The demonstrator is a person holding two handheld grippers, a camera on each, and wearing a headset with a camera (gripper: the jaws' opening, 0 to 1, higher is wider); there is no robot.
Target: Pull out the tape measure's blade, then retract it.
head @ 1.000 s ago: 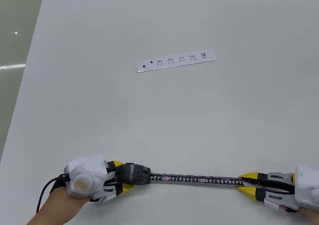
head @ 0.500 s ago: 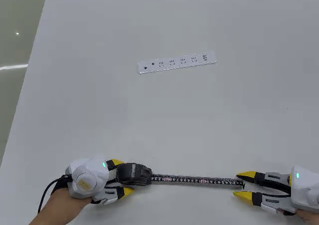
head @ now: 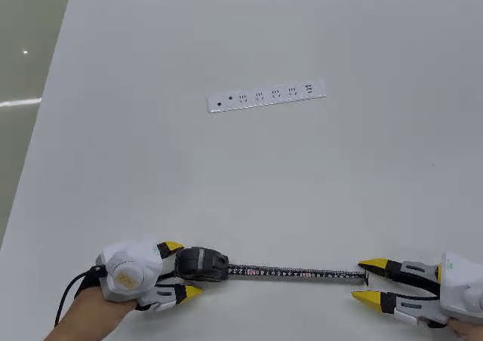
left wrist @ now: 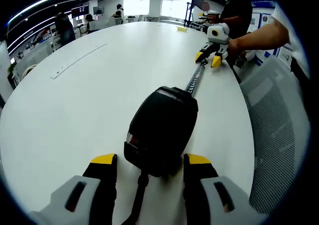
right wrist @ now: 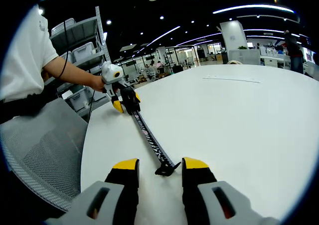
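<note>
A black tape measure (head: 202, 264) lies on the white table (head: 226, 175) near its front edge. Its case (left wrist: 162, 128) sits between the jaws of my left gripper (head: 180, 268), which stand slightly wider than the case. The blade (head: 298, 272) runs out to the right, flat on the table. Its end hook (right wrist: 167, 169) rests just in front of my right gripper (head: 370, 281), which is open with nothing held. The hook lies between the yellow fingertips (right wrist: 195, 163) without touching them. In the right gripper view the left gripper (right wrist: 119, 103) and the case (right wrist: 130, 101) are at the blade's far end.
A white power strip (head: 266, 94) lies flat further back, about mid-table. The table's left edge (head: 45, 107) drops to a greenish floor. A grey mesh chair (left wrist: 279, 130) stands close to the table's near edge. People and shelves are far off in the room.
My right gripper has opened and let go of the blade's end, and the hook now rests on the table. The left jaws have spread a little around the case. The blade's length is unchanged.
</note>
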